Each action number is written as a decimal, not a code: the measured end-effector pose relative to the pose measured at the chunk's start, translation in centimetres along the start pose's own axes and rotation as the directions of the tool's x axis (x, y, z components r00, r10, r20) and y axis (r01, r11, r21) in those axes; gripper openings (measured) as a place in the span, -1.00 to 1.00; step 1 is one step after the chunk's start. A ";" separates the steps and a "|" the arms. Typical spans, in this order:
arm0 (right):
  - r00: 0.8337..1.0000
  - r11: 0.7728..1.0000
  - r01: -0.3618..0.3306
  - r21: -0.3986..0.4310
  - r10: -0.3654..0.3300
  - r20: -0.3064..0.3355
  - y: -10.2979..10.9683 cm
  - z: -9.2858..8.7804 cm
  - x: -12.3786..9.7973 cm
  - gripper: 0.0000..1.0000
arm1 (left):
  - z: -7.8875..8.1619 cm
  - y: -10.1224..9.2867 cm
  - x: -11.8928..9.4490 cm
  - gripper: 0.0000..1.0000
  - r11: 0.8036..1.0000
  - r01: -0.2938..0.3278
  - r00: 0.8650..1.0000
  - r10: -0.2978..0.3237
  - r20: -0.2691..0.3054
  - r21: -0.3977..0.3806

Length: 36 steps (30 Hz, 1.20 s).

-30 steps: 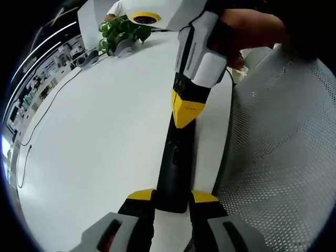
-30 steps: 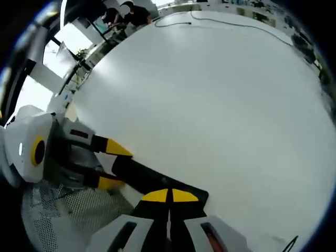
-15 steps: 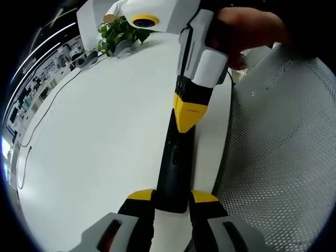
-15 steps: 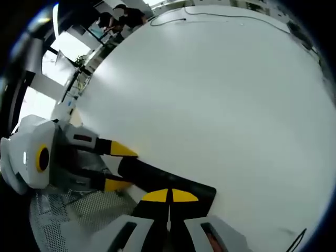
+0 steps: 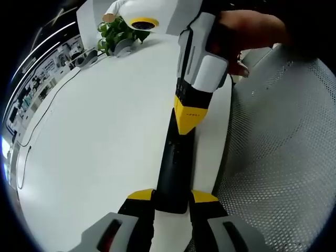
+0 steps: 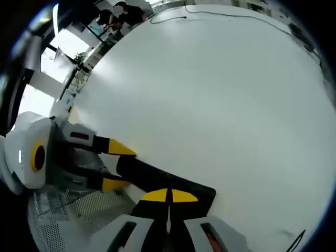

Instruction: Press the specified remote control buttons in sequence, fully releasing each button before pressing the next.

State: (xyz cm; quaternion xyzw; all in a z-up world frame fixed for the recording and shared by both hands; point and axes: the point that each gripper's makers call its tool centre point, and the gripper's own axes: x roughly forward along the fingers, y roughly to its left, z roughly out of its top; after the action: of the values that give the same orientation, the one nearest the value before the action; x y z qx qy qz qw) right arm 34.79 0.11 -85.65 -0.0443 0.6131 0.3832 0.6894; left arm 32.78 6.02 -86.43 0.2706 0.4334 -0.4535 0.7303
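While the left gripper [image 5: 172, 200] pinches the remote's [image 5: 175, 167] near end on the white table [image 5: 100, 142], the right gripper [image 5: 188, 116], jaws pressed together, tips down onto its far end, along the remote's long axis.

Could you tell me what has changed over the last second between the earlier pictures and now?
Very little. The right gripper, its jaws shut, has shifted slightly along the black remote and its tips still rest on the top face. The left gripper stays clamped on the remote's near end, and the remote has not moved on the white table. Nothing was taken hold of or let go.
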 end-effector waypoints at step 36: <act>0.997 1.000 0.014 0.004 -0.014 -0.077 -0.4 -1.4 -0.4 -1.00 | 0.0 0.0 0.0 -0.49 1.000 -0.010 1.000 0.010 -0.002 0.000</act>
State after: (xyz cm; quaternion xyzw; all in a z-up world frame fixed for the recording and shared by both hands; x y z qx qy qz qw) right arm 33.86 -1.13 -85.79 -0.0618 0.6399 0.3752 0.6678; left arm 32.76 6.01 -86.45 0.2732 0.4328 -0.4497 0.7320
